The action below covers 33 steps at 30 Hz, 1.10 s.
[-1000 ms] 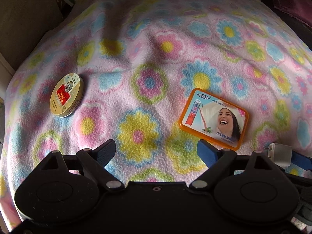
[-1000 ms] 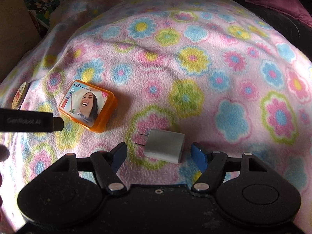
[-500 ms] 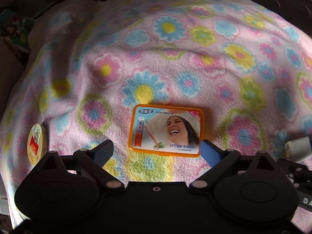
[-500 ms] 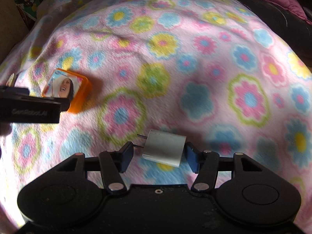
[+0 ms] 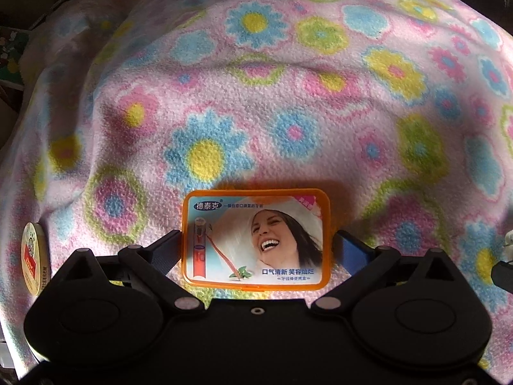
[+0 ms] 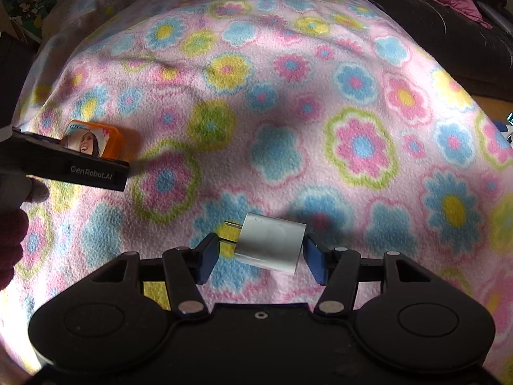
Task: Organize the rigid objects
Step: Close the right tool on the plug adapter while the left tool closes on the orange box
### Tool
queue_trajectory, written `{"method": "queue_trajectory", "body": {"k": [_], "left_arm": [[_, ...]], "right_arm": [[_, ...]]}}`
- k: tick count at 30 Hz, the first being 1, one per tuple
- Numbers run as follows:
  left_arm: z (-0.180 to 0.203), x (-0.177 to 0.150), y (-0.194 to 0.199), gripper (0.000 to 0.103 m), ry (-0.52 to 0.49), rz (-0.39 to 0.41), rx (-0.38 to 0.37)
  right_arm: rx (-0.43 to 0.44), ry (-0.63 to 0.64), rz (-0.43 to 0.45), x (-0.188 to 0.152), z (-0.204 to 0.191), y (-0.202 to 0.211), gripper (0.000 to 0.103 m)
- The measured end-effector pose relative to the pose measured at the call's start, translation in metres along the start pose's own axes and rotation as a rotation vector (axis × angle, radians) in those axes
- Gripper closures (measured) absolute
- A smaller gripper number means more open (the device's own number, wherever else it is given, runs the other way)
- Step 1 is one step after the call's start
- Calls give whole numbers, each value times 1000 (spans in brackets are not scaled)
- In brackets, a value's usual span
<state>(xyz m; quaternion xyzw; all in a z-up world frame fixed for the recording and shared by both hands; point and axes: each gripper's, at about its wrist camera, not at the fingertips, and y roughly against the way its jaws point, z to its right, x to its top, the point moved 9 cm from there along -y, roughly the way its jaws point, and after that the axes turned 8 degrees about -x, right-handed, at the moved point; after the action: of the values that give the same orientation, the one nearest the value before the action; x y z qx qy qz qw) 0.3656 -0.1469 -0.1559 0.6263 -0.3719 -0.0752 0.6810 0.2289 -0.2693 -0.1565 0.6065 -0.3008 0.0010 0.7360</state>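
Orange box (image 5: 256, 237) between seemingly touching left gripper (image 5: 258, 250) fingers.

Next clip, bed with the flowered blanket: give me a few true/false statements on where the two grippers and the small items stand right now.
1. The orange box lies between the left gripper's fingers. True.
2. The white charger sits between the right gripper's fingers. True.
3. The right gripper's fingers press the charger on both sides. False: a gap shows on the prong side, and contact on the other side is unclear.
4. The round tin lies to the right of the orange box in the left wrist view. False: it is at the left edge.
5. The charger's prongs point toward the gripper's left finger. True.
6. The blanket is plain blue. False: it is pink with coloured flowers.
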Motion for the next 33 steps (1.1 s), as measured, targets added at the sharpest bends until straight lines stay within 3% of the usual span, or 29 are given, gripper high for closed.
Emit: {"method": "queue_trajectory", "body": {"k": [9, 14, 25, 33], "left_arm": [[1, 1, -3, 7, -16, 11, -39], [1, -2, -2, 19, -2, 34, -81], [1, -4, 7, 19, 70, 70, -75], [0, -17, 18, 19, 131, 44, -58]], "right_arm": [[38, -55, -21, 17, -9, -16, 46], [57, -23, -20, 16, -25, -18, 46], [74, 19, 18, 16, -42, -11, 46], [76, 30, 24, 15, -47, -8, 46]]}}
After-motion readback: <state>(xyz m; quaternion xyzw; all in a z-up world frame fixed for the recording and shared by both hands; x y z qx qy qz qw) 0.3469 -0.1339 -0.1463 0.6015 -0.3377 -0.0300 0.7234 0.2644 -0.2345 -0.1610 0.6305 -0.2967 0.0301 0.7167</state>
